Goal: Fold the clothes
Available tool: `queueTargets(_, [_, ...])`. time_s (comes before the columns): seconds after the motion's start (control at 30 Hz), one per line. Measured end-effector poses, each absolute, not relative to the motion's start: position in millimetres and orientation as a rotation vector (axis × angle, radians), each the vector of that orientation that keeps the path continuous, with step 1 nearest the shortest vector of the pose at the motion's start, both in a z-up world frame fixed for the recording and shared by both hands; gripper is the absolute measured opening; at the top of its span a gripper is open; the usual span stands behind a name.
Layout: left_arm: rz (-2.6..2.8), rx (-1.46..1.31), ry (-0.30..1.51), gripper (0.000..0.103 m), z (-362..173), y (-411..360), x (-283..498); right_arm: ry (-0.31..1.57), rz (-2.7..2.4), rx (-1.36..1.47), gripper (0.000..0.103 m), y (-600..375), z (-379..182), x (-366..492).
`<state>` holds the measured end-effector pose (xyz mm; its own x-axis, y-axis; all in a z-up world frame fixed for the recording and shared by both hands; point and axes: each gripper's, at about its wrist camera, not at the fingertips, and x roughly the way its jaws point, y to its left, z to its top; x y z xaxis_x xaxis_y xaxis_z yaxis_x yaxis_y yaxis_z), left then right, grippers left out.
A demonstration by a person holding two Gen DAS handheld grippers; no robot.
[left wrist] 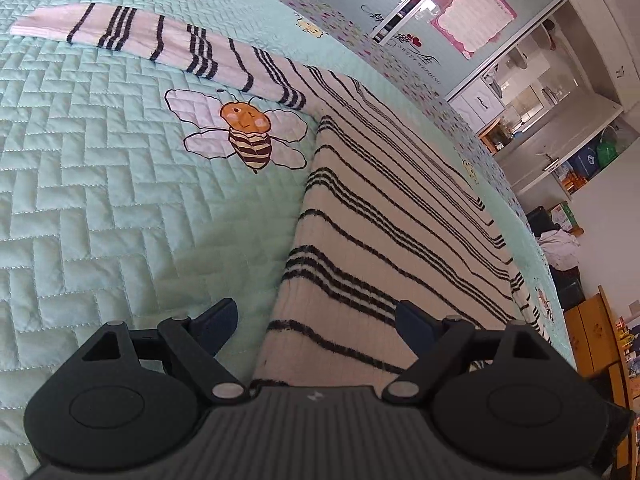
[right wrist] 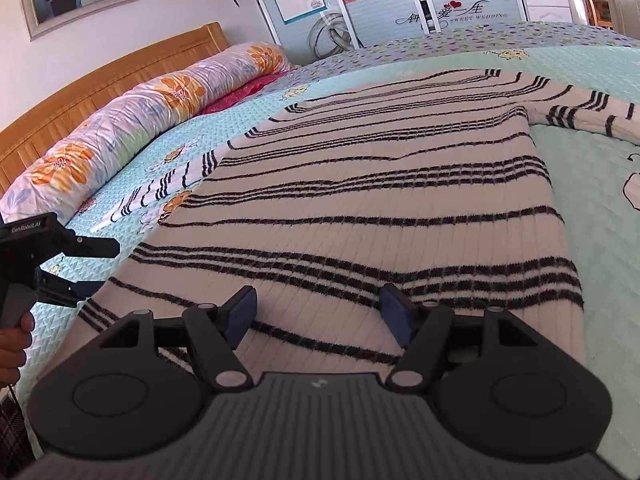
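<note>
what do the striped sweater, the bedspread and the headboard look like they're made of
Striped sweater: soft ribbed knit, likely wool or acrylic; fuzzy stripes, vertical ribs. Bedspread: matte quilted fabric, probably cotton; stitched herringbone pattern. Headboard: light wood with a slight sheen; slatted.

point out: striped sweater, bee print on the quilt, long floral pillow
striped sweater (right wrist: 360, 208): right wrist view, middle of the body panel.
bee print (left wrist: 244, 132): left wrist view, on the bee's striped body and face.
floral pillow (right wrist: 152, 112): right wrist view, mid-length of the long pillow by the headboard.
</note>
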<state>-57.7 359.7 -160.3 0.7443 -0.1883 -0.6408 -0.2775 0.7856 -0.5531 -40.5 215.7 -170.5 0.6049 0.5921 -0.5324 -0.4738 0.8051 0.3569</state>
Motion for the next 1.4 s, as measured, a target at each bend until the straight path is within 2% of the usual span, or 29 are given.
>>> queueTargets(0.17, [0.060,-0.618,0.760,0.089,-155,355,-55,0.686,0.455,-0.136,0.068,276,-145,-61])
queueTargets(0.33, [0.082,-0.529,0.783,0.089,-154,349,-55,0.660,0.604,0.051,0.061,313,-112,-68])
queueTargets(0.37, [0.083,-0.513,0.785,0.089,-154,347,-54,0.667,0.609,0.053,0.058,317,-115,-67])
queueTargets(0.47, [0.084,-0.489,0.788,0.089,-156,344,-53,0.732,0.595,0.058,0.058,323,-137,-64])
queueTargets(0.53, [0.085,-0.480,0.790,0.089,-157,343,-52,0.710,0.609,0.055,0.057,318,-162,-71])
queueTargets(0.67, [0.093,-0.459,0.793,0.089,-158,340,-50,0.718,0.597,-0.047,0.058,331,-152,-80])
queueTargets(0.8, [0.097,-0.448,0.795,0.090,-158,338,-48,0.669,0.629,0.050,0.058,325,-124,-79])
queueTargets(0.93, [0.098,-0.446,0.800,0.090,-157,337,-46,0.761,0.605,-0.053,0.066,329,-155,-63])
queueTargets(0.97, [0.097,-0.446,0.800,0.090,-157,336,-46,0.700,0.625,-0.041,0.067,324,-159,-69])
queueTargets(1.07, [0.081,-0.464,0.794,0.089,-156,337,-48,0.722,0.624,-0.029,0.068,323,-155,-69])
queueTargets(1.3, [0.035,-0.460,0.792,0.085,-156,330,-49,0.723,0.636,0.006,0.070,319,-157,-68])
queueTargets(1.37, [0.036,-0.465,0.788,0.082,-156,331,-49,0.734,0.635,0.007,0.071,320,-155,-67])
queueTargets(1.4, [0.037,-0.468,0.786,0.076,-156,333,-49,0.739,0.635,0.007,0.071,320,-154,-67])
